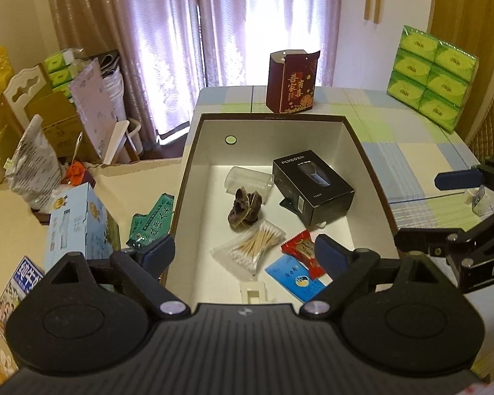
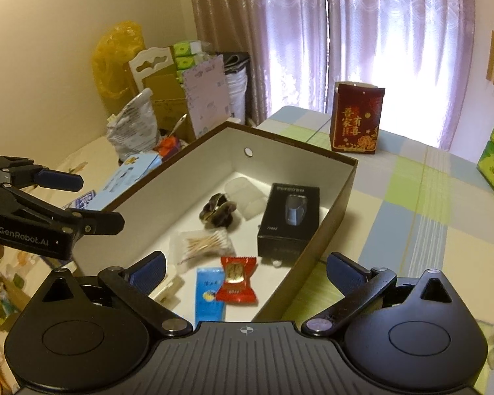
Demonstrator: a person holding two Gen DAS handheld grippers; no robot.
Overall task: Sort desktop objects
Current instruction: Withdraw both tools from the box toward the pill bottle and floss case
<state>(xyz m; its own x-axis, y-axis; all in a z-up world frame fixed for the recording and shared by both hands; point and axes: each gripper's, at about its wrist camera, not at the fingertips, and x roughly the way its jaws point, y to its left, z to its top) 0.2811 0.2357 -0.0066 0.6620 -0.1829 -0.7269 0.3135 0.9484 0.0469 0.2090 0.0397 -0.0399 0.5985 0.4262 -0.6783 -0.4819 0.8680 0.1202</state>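
Left hand-held gripper [image 1: 245, 255]: jaws spread wide, nothing between them, poised above the near end of the open box [image 1: 372, 164]. Right hand-held gripper [image 2: 245, 271]: jaws equally wide, empty, straddling the box's near right corner.

Box contents, near to far. A small white plastic piece [image 1: 253, 292] lies at the near wall. Beside it a blue sachet [image 1: 294, 278] lies flat, its long axis running near to far in the right wrist view, with a red candy wrapper [image 1: 304, 251] overlapping its far end. Next, a clear bag of cotton swabs [image 1: 250, 251], sticks lying crosswise to the box's length. Beyond that a dark brown dried object [image 1: 245, 210], and behind it a clear plastic cup [image 1: 247, 181] on its side, mouth toward the far left. A black product carton [image 1: 313, 186] occupies the right half, long axis roughly along the box, near end raised on something beneath.

The box stands on a checked surface [image 1: 411, 151]. Farther off, a dark red gift carton [image 1: 291, 80] stands upright past the far wall.

Left wrist view only: a green packet [image 1: 150, 220] just outside the left wall, a light blue carton [image 1: 79, 227] left of it, and stacked green tissue packs [image 1: 434, 75] at far right, complete. The right wrist view shows only their edge.
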